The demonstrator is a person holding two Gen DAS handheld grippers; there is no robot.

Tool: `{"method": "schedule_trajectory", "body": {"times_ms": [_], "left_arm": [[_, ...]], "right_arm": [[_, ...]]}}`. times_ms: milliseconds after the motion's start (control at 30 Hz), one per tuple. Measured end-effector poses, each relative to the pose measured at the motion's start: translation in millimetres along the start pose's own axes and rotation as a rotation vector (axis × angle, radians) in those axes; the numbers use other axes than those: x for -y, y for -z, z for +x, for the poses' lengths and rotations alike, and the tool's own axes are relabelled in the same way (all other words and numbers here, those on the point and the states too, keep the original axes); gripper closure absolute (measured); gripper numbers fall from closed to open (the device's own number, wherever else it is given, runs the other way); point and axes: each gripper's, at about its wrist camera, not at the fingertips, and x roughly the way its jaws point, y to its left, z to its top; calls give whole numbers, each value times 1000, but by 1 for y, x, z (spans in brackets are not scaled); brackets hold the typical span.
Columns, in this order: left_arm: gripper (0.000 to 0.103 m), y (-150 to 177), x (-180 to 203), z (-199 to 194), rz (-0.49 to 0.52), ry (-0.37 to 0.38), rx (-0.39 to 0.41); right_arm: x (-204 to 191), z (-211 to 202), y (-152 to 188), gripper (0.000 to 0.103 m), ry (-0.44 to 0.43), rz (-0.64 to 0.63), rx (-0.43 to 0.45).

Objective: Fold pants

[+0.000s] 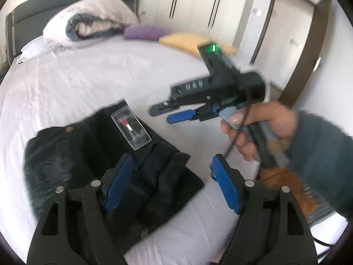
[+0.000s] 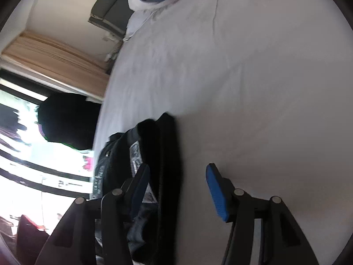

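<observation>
Dark folded pants (image 1: 77, 154) with a clear size sticker (image 1: 131, 128) lie on the pale bed sheet (image 1: 88, 77). My left gripper (image 1: 172, 158) hovers over their near right end. Its blue pads are spread wide, one above the cloth and one above the sheet, gripping nothing. My right gripper (image 1: 164, 113), held in a person's hand (image 1: 253, 130), hangs to the right of the pants with its fingers apart. In the right wrist view the pants (image 2: 163, 154) lie under the left finger, and the right gripper (image 2: 177, 170) stands open with nothing pinched.
A rolled duvet (image 1: 88, 19), a purple pillow (image 1: 143, 32) and a yellow pillow (image 1: 183, 40) sit at the head of the bed. White wardrobe doors (image 1: 198, 0) stand behind. A bright window (image 2: 22, 132) and a curtain (image 2: 55, 53) lie beyond the bed's edge.
</observation>
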Motion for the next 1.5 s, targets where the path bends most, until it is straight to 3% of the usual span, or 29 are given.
{"method": "schedule_trajectory", "body": {"times_ms": [67, 200, 300, 367, 433, 500, 533, 633, 867, 967, 1033, 1100, 1167, 1233, 1267, 1300, 1500], "left_arm": [[29, 4, -19, -30, -32, -20, 42], [30, 24, -88, -63, -188, -179, 92], [30, 34, -127, -60, -286, -245, 67], [30, 32, -136, -50, -272, -279, 67], [30, 32, -144, -38, -282, -281, 42], [30, 32, -149, -30, -302, -268, 41], [30, 32, -150, -26, -302, -266, 34], [30, 35, -154, -22, -302, -254, 40], [30, 19, -157, -4, -233, -263, 44], [30, 23, -169, 17, -267, -246, -16], [30, 24, -167, 21, -255, -254, -17], [30, 27, -163, 28, -223, -271, -27], [30, 32, -164, 38, -210, -279, -50], [30, 40, -168, 47, -220, -265, -73], [29, 42, -169, 48, -217, -264, -76], [29, 43, -169, 48, -212, -261, -76], [30, 23, -198, 27, -287, -269, 14]], "right_arm": [[-21, -15, 0, 46, -36, -65, 15], [-100, -11, 8, 57, -137, -290, -39], [-143, 29, 15, 59, -119, -410, -154], [-148, 56, 18, 59, -82, -431, -211], [-130, 82, 20, 62, 40, -413, -260], [-97, 83, 21, 101, 87, -329, -248], [-85, 78, 21, 103, 86, -287, -229], [-57, 54, 33, 103, 34, -197, -170], [-35, 22, 59, 103, 49, -118, -45], [-51, 17, 61, 93, 74, -130, -27], [-75, 11, 63, 92, 7, -142, 5], [-92, 10, 69, 73, -68, -176, 16], [-89, 22, 80, 67, -45, -192, -34], [-69, 37, 92, 84, -7, -154, -86], [-59, 35, 97, 97, -21, -137, -64], [-50, 32, 101, 103, -27, -115, -49], [-51, 18, 113, 100, -54, -106, -23]]}}
